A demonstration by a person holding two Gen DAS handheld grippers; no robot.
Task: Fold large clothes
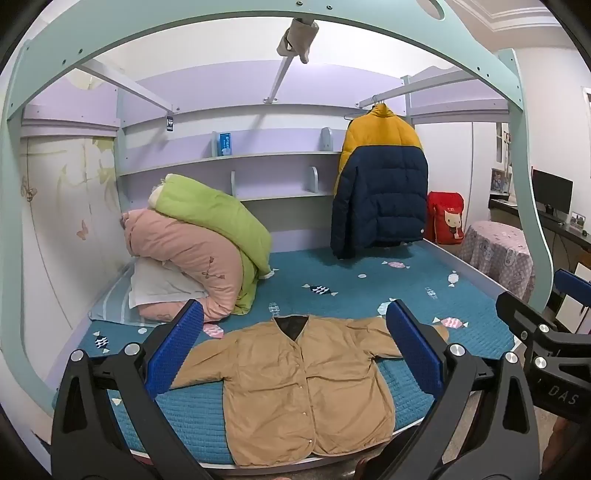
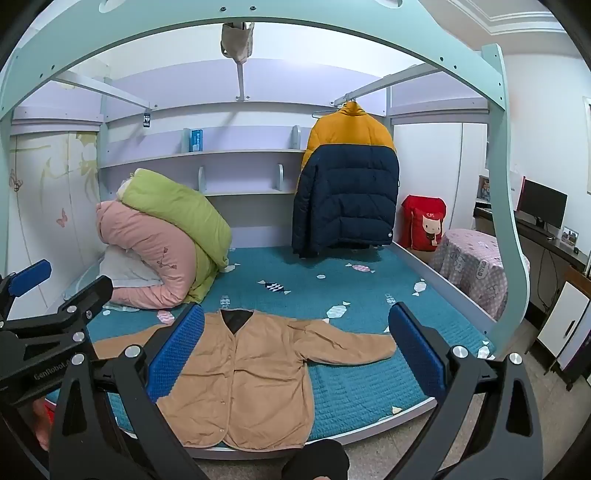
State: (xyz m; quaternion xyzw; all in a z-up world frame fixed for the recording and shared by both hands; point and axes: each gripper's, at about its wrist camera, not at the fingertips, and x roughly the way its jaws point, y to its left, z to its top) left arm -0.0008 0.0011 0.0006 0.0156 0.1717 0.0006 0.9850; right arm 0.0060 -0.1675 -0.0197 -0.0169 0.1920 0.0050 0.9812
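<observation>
A tan button-up jacket (image 1: pixel 295 384) lies flat and face up on the teal bed cover (image 1: pixel 362 273), sleeves spread out to both sides, hem at the bed's near edge. In the right wrist view the same jacket (image 2: pixel 255 376) sits a little left of centre. My left gripper (image 1: pixel 295 354) hovers in front of the jacket, open, with nothing between its blue pads. My right gripper (image 2: pixel 295 354) is likewise open and empty, short of the bed. Each gripper shows at the side of the other's view: the right gripper (image 1: pixel 546 332) and the left gripper (image 2: pixel 44 302).
Rolled pink and green quilts (image 1: pixel 199 243) with a white pillow fill the bed's back left. A navy and yellow puffer jacket (image 1: pixel 380 184) hangs from a rail at the back right. The mint bunk frame (image 1: pixel 258 22) arches overhead. Right of the bed stand a covered stool (image 2: pixel 476 269) and a desk with a monitor (image 2: pixel 543 203).
</observation>
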